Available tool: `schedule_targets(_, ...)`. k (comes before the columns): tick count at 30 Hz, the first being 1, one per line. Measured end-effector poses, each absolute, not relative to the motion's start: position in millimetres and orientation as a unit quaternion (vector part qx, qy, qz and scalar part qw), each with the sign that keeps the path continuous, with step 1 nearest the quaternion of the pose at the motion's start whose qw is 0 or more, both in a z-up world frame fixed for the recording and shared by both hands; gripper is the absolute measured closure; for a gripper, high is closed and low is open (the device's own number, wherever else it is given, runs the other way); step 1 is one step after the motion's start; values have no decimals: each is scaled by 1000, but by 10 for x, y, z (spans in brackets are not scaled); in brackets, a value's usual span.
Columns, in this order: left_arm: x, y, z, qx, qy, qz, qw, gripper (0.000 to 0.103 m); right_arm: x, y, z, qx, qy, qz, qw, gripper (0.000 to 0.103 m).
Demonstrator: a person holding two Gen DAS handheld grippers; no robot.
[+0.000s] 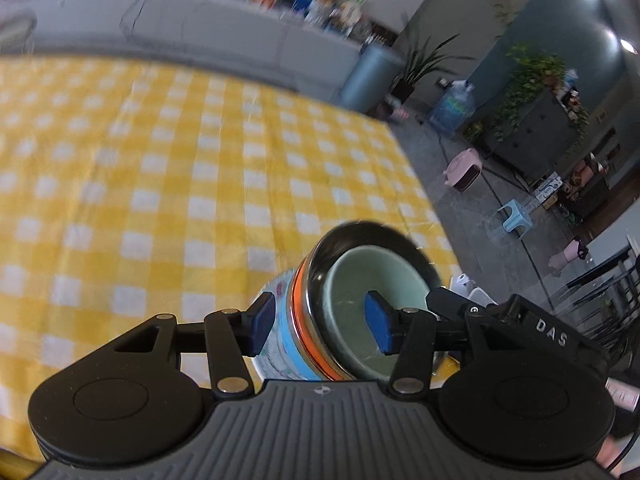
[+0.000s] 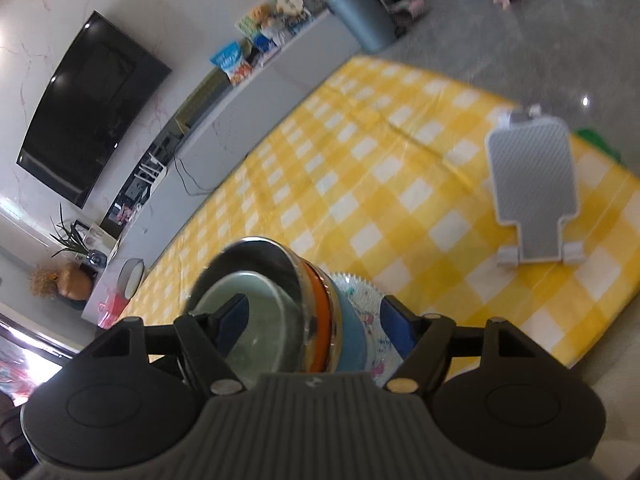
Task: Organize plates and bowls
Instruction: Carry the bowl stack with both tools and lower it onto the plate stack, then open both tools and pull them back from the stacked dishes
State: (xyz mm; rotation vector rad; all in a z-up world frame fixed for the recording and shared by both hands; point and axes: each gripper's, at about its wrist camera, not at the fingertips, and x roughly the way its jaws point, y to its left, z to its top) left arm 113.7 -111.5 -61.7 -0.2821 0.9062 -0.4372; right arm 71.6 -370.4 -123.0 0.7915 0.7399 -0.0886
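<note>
My left gripper (image 1: 320,326) and right gripper (image 2: 316,330), jaws wide, straddle the nested stack (image 1: 320,312) without pinching, apparently to leave it standing together.

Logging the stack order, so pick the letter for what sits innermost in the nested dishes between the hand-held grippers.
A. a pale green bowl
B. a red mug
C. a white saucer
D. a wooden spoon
A: the pale green bowl sits inside the steel bowl, which tops the orange-banded and blue dishes; the right wrist view shows the same nesting.
</note>
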Motion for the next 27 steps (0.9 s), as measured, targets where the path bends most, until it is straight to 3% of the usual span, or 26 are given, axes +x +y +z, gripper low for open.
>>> schedule_targets(11,275,-970,10,1,283,-193,939,44,123,-3184,-373,214,295,-39,930,29)
schedule_targets(22,-163,-995,26,79,243,-187,949,44,-572,-2917,-236,113,259,-35,959,28)
schedule_targets(27,-245,-1045,-81,118,244,-193,943,37,-685,-2785,-309,79,255,-33,963,28)
